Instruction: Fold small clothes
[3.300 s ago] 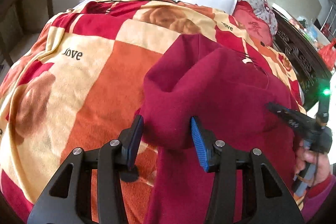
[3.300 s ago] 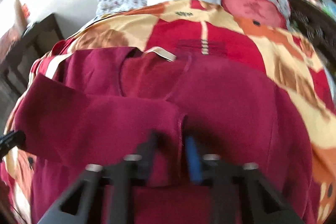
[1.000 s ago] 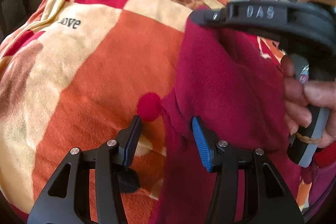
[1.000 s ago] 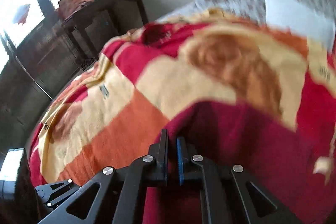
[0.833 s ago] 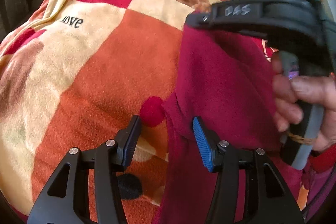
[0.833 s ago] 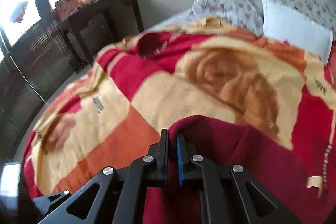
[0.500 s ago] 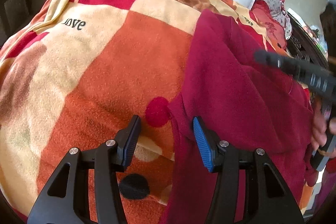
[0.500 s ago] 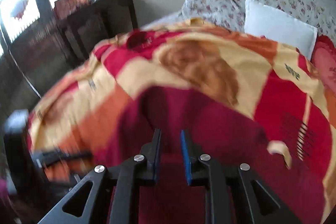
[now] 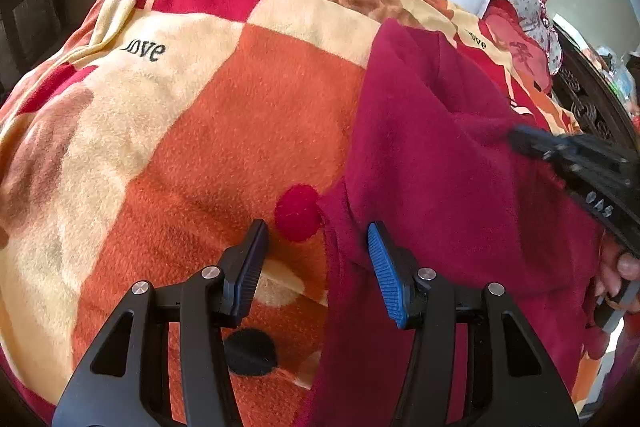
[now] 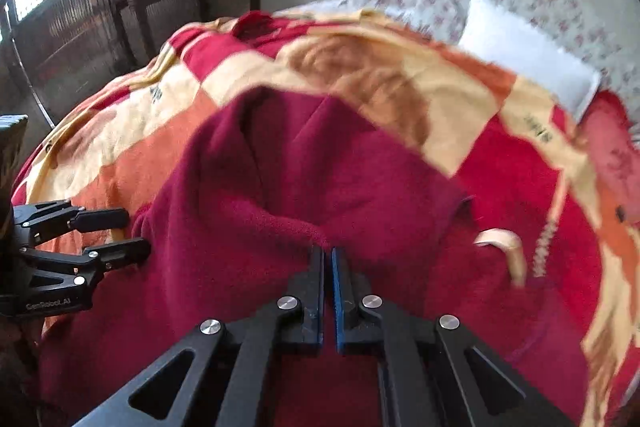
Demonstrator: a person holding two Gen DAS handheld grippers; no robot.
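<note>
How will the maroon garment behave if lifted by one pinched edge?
Probably floppy: the maroon garment already slumps in soft folds. Its fuzzy fleece likely grips rather than slips in the right tool. It may cling to the plush blanket.

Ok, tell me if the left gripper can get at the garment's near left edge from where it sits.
Probably yes. The left gripper is open, and the maroon garment has its edge already between the fingers. Nothing blocks it; the right gripper is shut on a fold farther right.
</note>
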